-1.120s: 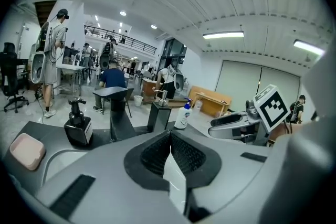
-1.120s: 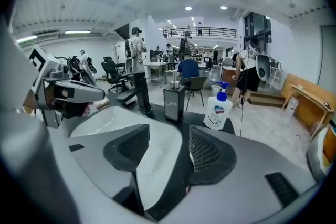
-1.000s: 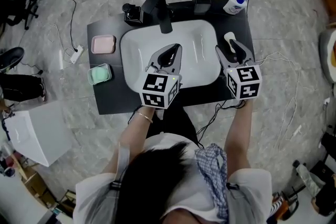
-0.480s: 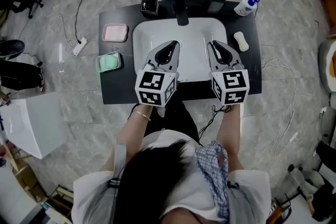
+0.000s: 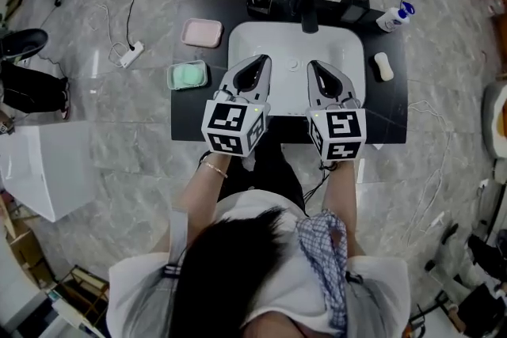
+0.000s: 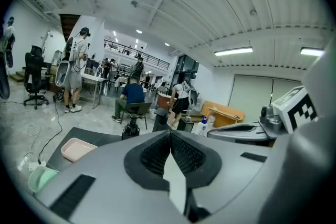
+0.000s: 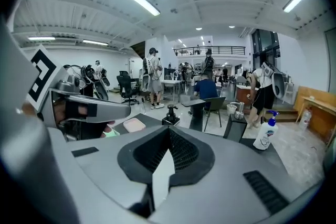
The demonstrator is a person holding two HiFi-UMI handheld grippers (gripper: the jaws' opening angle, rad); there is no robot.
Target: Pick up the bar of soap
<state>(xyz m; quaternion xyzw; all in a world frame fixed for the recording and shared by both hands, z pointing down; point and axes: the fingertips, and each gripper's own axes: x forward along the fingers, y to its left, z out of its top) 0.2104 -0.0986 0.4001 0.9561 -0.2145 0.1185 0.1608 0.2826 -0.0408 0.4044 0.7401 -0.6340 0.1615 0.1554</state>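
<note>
Left gripper [image 5: 255, 67], right gripper [image 5: 318, 74]: jaws together, empty; right just closed on nothing. Both over sink [image 5: 295, 39] near edge, likely neutral pose. Bar of soap [image 5: 383, 66] on counter [image 5: 390, 108], right of sink, untouched.

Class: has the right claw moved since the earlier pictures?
Yes: the right claw, just closed on nothing, shifted left from the cream bar of soap to over the white basin.

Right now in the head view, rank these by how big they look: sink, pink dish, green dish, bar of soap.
1. sink
2. pink dish and green dish: about alike, not ranked
3. bar of soap
</note>
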